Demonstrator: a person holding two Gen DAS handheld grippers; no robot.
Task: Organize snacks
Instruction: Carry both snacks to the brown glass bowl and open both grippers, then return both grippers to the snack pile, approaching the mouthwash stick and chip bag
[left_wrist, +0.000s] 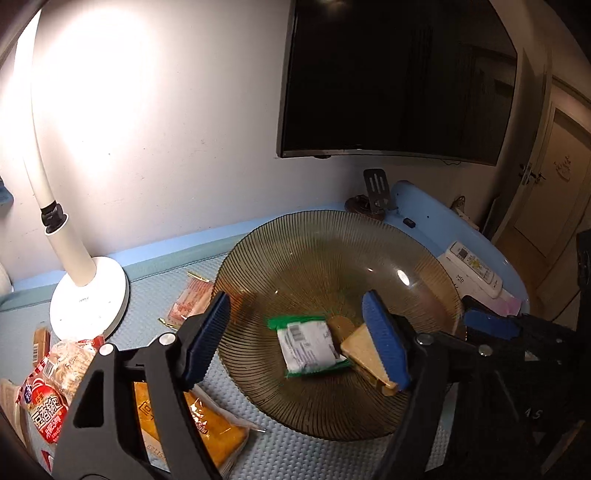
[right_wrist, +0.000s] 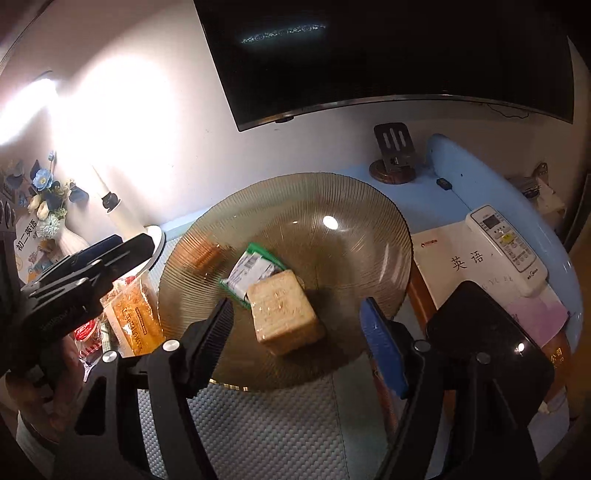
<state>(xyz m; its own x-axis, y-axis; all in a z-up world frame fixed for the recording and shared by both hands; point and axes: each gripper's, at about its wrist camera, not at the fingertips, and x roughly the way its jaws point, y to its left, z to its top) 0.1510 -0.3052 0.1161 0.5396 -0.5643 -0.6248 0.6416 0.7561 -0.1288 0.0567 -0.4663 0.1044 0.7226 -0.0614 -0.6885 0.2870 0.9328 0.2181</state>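
Both grippers hang over the ribbed glass plate on the blue desk, each with its jaws spread wide and nothing between them. The left gripper frames the plate's centre, where a green-edged packet lies flat with a wrapped sandwich wedge resting against it; from the left wrist view the wedge is half hidden behind the right-hand blue pad. The right gripper hovers at the plate's near rim. More snacks lie off the plate toward the desk's left edge: an orange bread packet, mostly covered by the gripper frame, a red-labelled bag cut off by the picture's border, and a pinkish wrapper by the lamp base, perhaps sausage sticks. A remote control lies on a booklet at the right edge, beside a dark phone
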